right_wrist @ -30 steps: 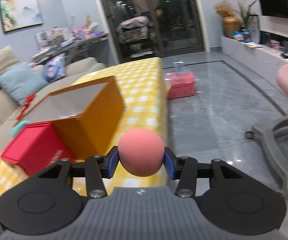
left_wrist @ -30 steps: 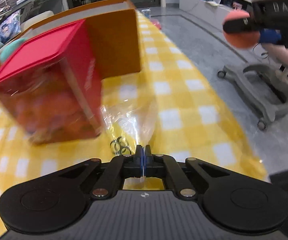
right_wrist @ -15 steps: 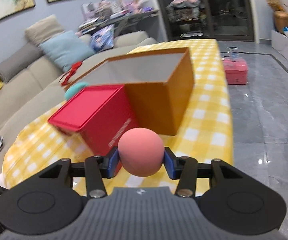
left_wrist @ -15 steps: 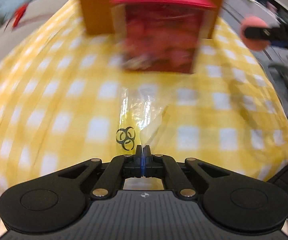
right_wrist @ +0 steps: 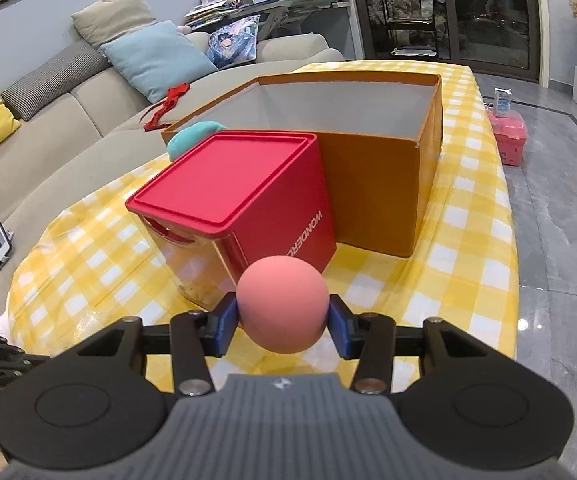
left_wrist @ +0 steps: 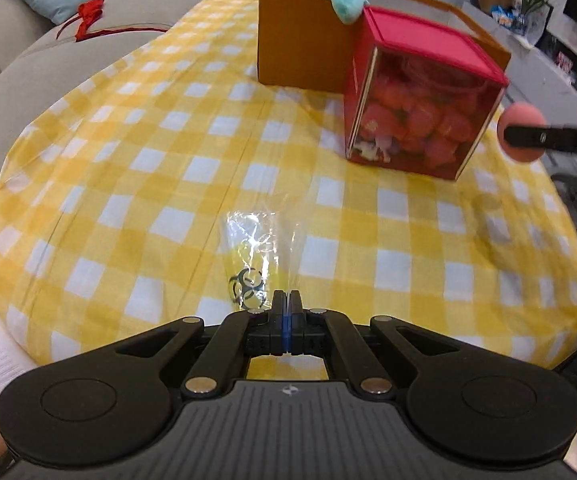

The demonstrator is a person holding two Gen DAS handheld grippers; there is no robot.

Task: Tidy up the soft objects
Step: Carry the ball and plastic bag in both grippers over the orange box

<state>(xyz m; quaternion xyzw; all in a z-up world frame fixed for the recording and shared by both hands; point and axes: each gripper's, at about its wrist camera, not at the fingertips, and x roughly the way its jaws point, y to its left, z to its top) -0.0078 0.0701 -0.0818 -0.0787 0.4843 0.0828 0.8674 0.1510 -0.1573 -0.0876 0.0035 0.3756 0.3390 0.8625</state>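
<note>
Between my right gripper's (right_wrist: 282, 322) blue pads I am pinching the pink foam ball (right_wrist: 281, 305), hanging just in front of the lidded red container (right_wrist: 232, 200). My left gripper (left_wrist: 287, 314), jaws pressed together, is nipping the edge of a clear plastic bag (left_wrist: 256, 248) lying on the yellow checked tablecloth (left_wrist: 148, 128). I am judging that the ball belongs in that bag, so I am aiming to lift the bag's mouth slack and open, bringing the ball low over it, and easing the pads apart only once the ball sits well inside.
</note>
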